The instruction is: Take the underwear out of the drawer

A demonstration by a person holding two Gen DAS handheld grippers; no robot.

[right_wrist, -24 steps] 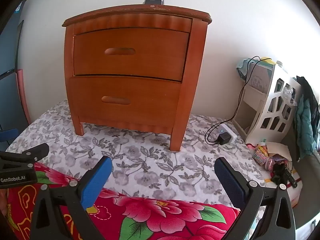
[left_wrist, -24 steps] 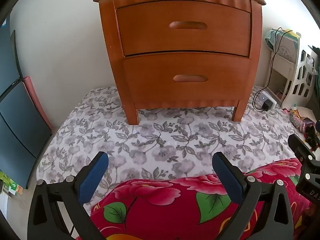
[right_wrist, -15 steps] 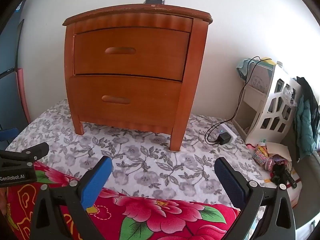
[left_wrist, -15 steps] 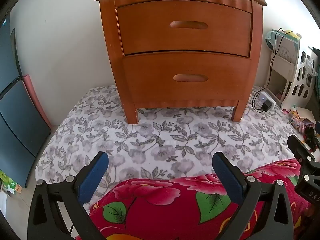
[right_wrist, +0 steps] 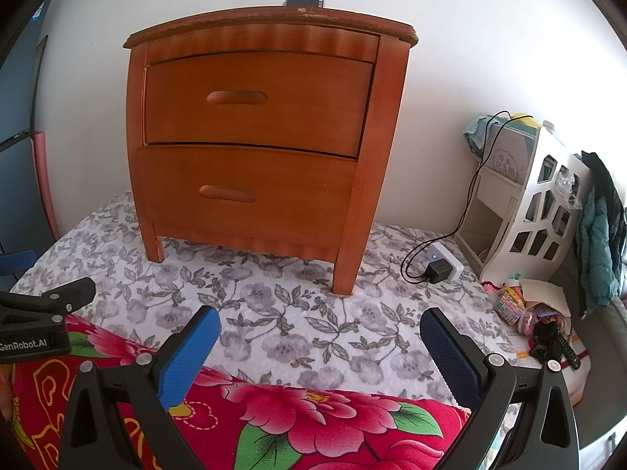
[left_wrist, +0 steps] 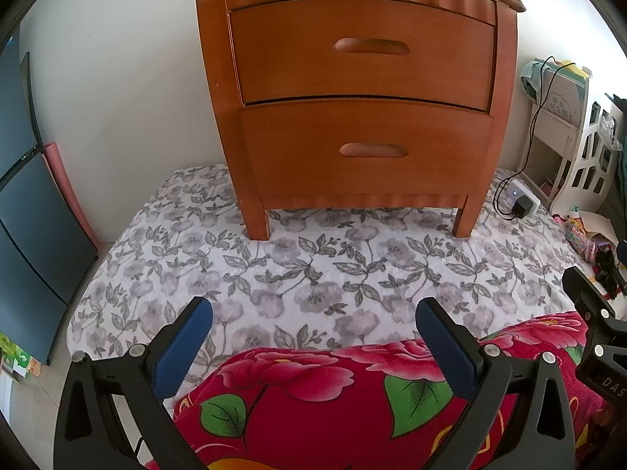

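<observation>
Underwear stays unseen: both drawers [left_wrist: 362,98] of nightstand [right_wrist: 266,149] are shut.

Bedroom: nightstand [left_wrist: 360,105] on floral bedspread [left_wrist: 313,274]

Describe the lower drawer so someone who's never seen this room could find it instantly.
Find the orange-brown wooden nightstand standing against the white wall on the grey floral bedspread. Its front has two shut drawers, one above the other. The lower drawer is the one nearer the legs, beneath the dark gap under the upper drawer.
</observation>
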